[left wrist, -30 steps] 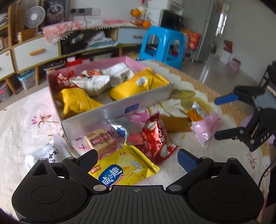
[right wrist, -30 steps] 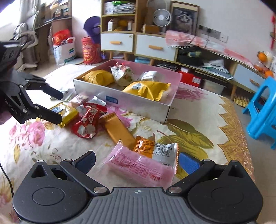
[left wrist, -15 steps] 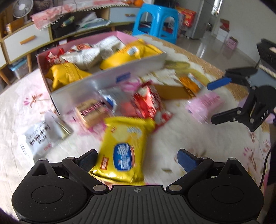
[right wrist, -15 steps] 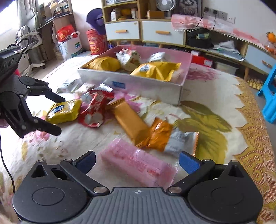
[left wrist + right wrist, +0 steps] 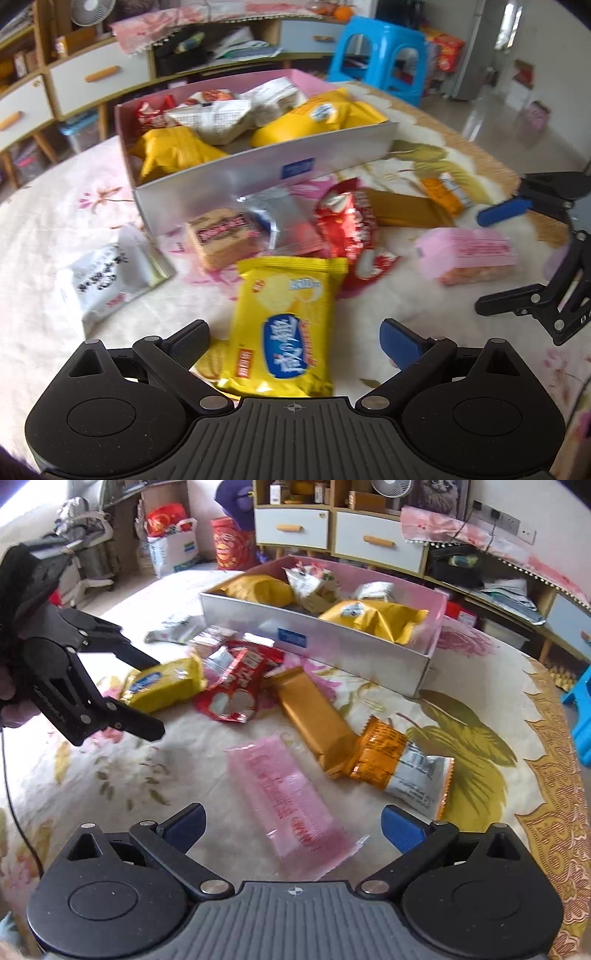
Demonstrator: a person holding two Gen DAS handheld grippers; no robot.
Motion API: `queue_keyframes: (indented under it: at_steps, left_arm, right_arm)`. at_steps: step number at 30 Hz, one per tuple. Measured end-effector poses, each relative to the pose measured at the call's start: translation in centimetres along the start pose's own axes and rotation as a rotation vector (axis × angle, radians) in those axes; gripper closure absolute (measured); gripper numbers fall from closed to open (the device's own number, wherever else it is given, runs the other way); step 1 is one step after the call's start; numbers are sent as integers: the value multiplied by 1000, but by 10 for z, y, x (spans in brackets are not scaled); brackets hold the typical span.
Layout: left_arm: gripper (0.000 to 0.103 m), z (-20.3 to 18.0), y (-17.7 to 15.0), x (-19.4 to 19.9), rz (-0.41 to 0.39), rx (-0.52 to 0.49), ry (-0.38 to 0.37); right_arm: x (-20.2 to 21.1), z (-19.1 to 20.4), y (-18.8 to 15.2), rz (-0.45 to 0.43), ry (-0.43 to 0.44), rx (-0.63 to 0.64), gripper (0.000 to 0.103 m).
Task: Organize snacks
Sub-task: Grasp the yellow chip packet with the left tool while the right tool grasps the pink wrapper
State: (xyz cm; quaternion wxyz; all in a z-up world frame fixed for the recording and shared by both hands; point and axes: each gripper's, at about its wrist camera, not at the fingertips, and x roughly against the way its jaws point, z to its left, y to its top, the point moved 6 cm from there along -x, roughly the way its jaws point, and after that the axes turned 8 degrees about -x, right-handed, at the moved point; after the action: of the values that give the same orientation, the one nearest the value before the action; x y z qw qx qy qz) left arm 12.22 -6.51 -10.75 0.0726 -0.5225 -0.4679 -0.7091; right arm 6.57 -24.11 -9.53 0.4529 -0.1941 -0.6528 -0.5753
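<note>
A silver box with a pink inside (image 5: 258,173) (image 5: 332,642) holds yellow, white and red snack bags. Loose snacks lie in front of it on the floral cloth. My left gripper (image 5: 295,341) is open, just above a yellow biscuit pack (image 5: 286,325) that lies between its fingers. My right gripper (image 5: 291,827) is open above a pink wafer pack (image 5: 284,797). Each gripper shows in the other's view: the right one (image 5: 513,258), the left one (image 5: 144,698), both open and empty.
Near the box lie a red bag (image 5: 351,229), a gold bar (image 5: 314,716), an orange pack (image 5: 399,764), a white pack (image 5: 107,277) and a brown biscuit pack (image 5: 221,236). A blue stool (image 5: 380,55) and drawers (image 5: 376,541) stand behind the table.
Both grippers have lowered toward the table. The yellow biscuit pack now lies between my left fingers, and the pink pack lies between my right fingers. Both stay open.
</note>
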Motion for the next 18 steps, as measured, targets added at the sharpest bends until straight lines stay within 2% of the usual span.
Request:
queue_keyframes:
  at_steps: [6, 10, 14, 18]
  left_arm:
    - [6, 1, -1, 0, 1, 4, 32]
    - [12, 0, -1, 1, 4, 13, 49]
    - [22, -4, -2, 5, 5, 16, 63]
    - [36, -6, -2, 8, 5, 16, 69]
  right_arm:
    - [-3, 4, 1, 1, 6, -8, 18]
    - [-4, 7, 4, 1, 13, -14, 20]
    - [-3, 16, 6, -8, 28, 6, 32]
    - [-3, 24, 10, -17, 41, 22, 45]
